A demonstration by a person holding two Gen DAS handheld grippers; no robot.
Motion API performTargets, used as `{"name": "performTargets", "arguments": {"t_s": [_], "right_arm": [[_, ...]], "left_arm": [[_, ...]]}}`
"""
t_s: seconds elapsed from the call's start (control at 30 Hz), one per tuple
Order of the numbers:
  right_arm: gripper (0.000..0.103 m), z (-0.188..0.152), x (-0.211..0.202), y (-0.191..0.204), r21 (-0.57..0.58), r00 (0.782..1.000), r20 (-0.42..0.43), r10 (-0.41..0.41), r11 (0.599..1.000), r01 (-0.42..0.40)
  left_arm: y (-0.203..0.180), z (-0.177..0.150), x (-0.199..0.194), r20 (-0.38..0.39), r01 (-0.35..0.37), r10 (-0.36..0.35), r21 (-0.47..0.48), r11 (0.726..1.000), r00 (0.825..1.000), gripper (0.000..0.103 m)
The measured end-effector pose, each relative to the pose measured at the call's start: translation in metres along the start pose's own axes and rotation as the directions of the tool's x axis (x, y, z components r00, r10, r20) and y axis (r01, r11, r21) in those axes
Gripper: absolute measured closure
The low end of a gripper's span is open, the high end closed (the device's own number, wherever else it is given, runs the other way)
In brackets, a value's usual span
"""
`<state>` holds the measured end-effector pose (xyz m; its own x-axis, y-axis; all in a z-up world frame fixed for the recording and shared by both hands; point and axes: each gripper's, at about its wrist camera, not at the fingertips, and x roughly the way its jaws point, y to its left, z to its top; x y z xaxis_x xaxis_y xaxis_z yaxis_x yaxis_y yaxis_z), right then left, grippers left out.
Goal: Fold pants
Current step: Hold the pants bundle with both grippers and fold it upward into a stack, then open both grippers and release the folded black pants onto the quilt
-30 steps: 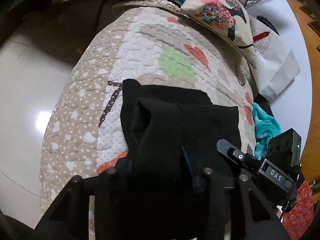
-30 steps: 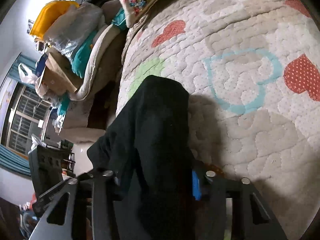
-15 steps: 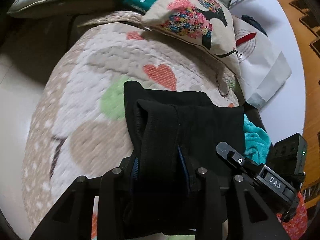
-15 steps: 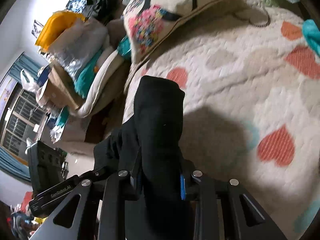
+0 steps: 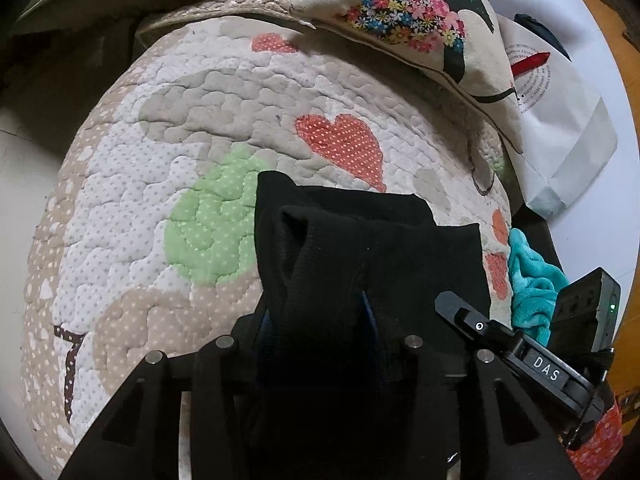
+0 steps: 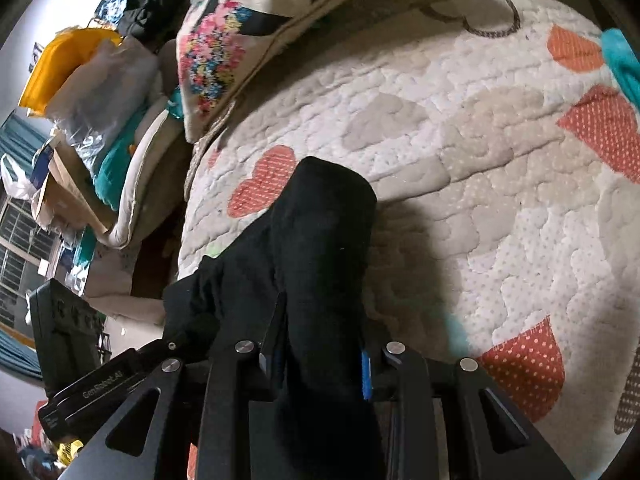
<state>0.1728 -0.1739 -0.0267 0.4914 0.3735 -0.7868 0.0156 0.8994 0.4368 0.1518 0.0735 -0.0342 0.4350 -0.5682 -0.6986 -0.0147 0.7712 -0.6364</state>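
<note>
Gripping bunched black pants (image 5: 360, 264) in both grippers, left gripper (image 5: 320, 320) and right gripper (image 6: 320, 344) each closed on thick fold above heart-patterned quilt (image 5: 224, 92). Risk: layers slip from fingers, fold skews; edge snags floral pillow (image 5: 404, 12).

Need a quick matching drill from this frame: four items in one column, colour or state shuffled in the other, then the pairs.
Items:
1. pants
2. left hand-held gripper
3. fleece cloth
4. floral cushion

States:
A. teal, bunched at the quilt's edge
B. black, folded over and gripped at two points
C. lying on the far end of the quilt
D. shut on dark fabric

Pairs: 1-B, 2-D, 3-A, 4-C
</note>
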Motion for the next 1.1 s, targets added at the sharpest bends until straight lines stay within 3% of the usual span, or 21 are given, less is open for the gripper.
{"name": "performTargets", "arguments": {"t_s": [0.13,0.33,0.57,0.6,0.67,0.73,0.77,0.83,0.87,1.1], "right_arm": [[0.074,0.001,-0.008,0.004,-0.021,1.000,0.015,0.014,1.000,-0.014],[0.074,0.017,-0.020,0.013,-0.035,0.998,0.056,0.028,0.999,-0.026],[0.074,0.029,-0.005,0.011,-0.043,0.999,0.039,0.000,0.999,0.002],[0.074,0.029,-0.001,0.008,-0.039,0.999,0.034,-0.004,0.999,0.005],[0.073,0.027,0.005,0.003,-0.028,0.999,0.032,-0.005,1.000,0.006],[0.066,0.025,0.010,-0.006,-0.008,0.999,0.036,-0.005,1.000,0.005],[0.063,0.024,0.010,-0.010,0.006,0.999,0.041,-0.010,1.000,0.010],[0.042,0.022,0.010,-0.022,0.065,0.998,0.054,-0.027,0.998,0.023],[0.038,0.021,0.009,-0.026,0.086,0.998,0.057,-0.023,0.996,0.019],[0.038,0.015,-0.030,-0.032,0.129,0.992,0.107,-0.063,0.990,0.049]], "left_arm": [[-0.012,0.005,-0.008,0.019,0.007,-0.008,0.045,0.999,1.000,0.069],[-0.016,0.022,-0.011,0.041,0.024,-0.025,0.033,0.999,0.999,0.069],[-0.014,0.032,0.007,0.032,-0.016,0.014,0.046,0.999,0.999,0.069],[-0.012,0.032,0.011,0.029,-0.023,0.022,0.047,0.999,0.999,0.068],[-0.008,0.032,0.016,0.027,-0.032,0.031,0.039,0.999,0.999,0.058],[0.000,0.032,0.019,0.030,-0.037,0.037,0.005,0.999,0.999,0.042],[0.002,0.033,0.020,0.027,-0.024,0.025,-0.012,1.000,0.999,0.039],[0.008,0.034,0.019,0.020,0.002,-0.001,-0.040,0.999,1.000,0.039],[0.009,0.035,0.018,0.013,0.007,-0.007,-0.050,0.999,1.000,0.039],[0.027,0.032,-0.008,0.014,0.007,-0.005,-0.141,0.990,1.000,0.036]]}}
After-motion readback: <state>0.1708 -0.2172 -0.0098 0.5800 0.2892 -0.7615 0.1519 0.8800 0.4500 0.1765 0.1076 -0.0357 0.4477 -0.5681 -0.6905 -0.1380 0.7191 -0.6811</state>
